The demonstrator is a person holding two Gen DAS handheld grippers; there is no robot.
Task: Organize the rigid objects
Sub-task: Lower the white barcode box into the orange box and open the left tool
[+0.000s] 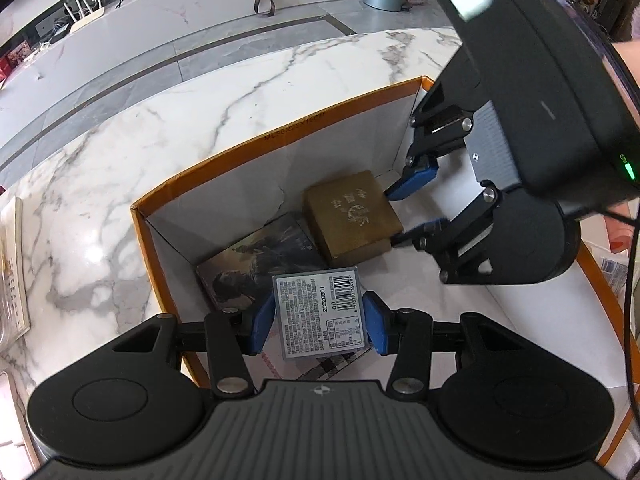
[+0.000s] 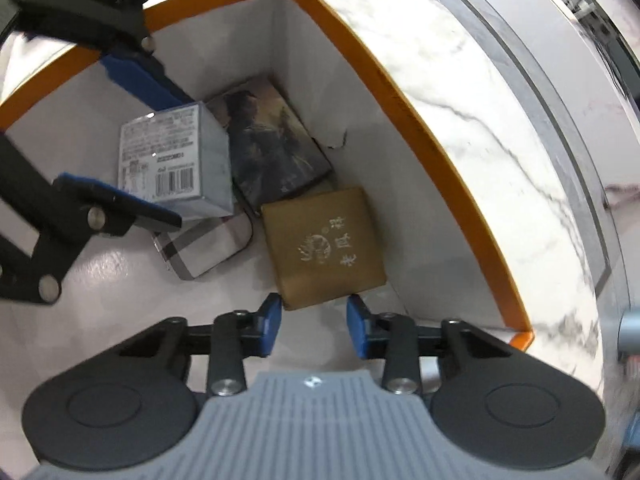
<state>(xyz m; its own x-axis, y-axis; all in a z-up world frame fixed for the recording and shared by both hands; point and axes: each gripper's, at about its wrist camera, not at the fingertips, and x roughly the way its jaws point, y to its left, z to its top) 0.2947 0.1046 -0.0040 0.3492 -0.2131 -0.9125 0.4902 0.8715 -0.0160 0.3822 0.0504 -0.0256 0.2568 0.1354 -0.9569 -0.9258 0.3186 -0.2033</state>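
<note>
L fingers [image 1: 319, 326] clamp grey barcoded box [image 1: 320, 312]; R fingers [image 2: 313, 326] part-open, empty, behind brown square box [image 2: 324, 246]; I've 3 boxed in orange-rimmed carton [image 1: 208, 168].

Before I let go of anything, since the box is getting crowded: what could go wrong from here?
1. The left tool holds the grey barcode box above the checked tin; released there, it may land tilted across the tin and the picture box.
2. The right tool sits at the brown box's near edge; a nudge could push it into the orange box's wall.
3. Both tools work close together and could bump.
</note>
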